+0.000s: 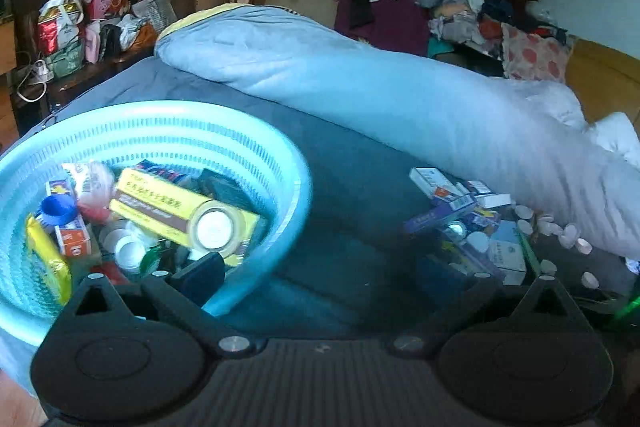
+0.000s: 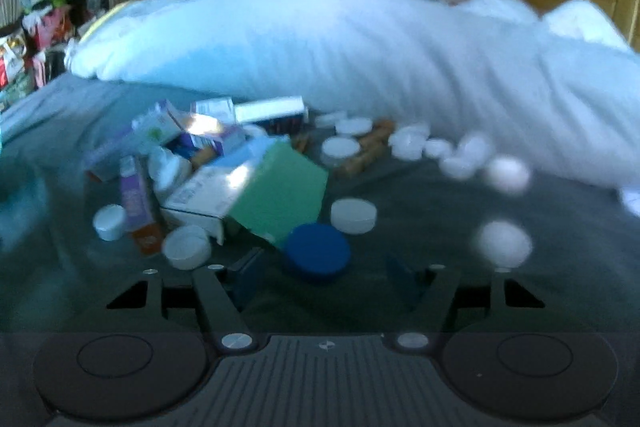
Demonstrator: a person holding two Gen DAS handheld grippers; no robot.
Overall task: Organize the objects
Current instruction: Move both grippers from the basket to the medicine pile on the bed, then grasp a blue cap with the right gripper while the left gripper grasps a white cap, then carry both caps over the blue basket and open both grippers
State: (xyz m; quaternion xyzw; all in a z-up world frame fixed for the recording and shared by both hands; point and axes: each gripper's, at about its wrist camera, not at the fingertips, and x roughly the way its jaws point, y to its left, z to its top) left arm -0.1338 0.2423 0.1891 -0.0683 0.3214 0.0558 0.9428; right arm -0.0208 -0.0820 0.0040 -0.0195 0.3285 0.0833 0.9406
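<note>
Left hand-held gripper [image 1: 340, 277], seen through my left wrist camera: jaws spread wide, nothing between them. Its left finger [image 1: 198, 273] sits just over the near rim of the light blue basket [image 1: 256, 131], which stands on the bed [image 1: 340, 211]. Basket contents: a long yellow box [image 1: 160, 205] lying tilted, a roll of clear tape [image 1: 214, 229] leaning against it, a blue cap [image 1: 58, 209], an orange-and-white box [image 1: 74, 239], a yellow packet [image 1: 48, 257], white lids. Whether the finger touches the rim, I cannot tell. Off to the right, well apart from the basket, a loose heap of medicine boxes [image 1: 460, 203] lies beside a pale blue quilt [image 1: 360, 83].

Right wrist camera, blurred: right hand-held gripper [image 2: 324, 281] also wide open and empty, low over the bed sheet. Just ahead of the fingers lies a blue lid [image 2: 318, 251], touching the corner of a green box [image 2: 280, 193]. White caps [image 2: 354, 215] are scattered around and along the quilt's edge. Purple box [image 2: 134, 197] and white boxes are piled to the left.
</note>
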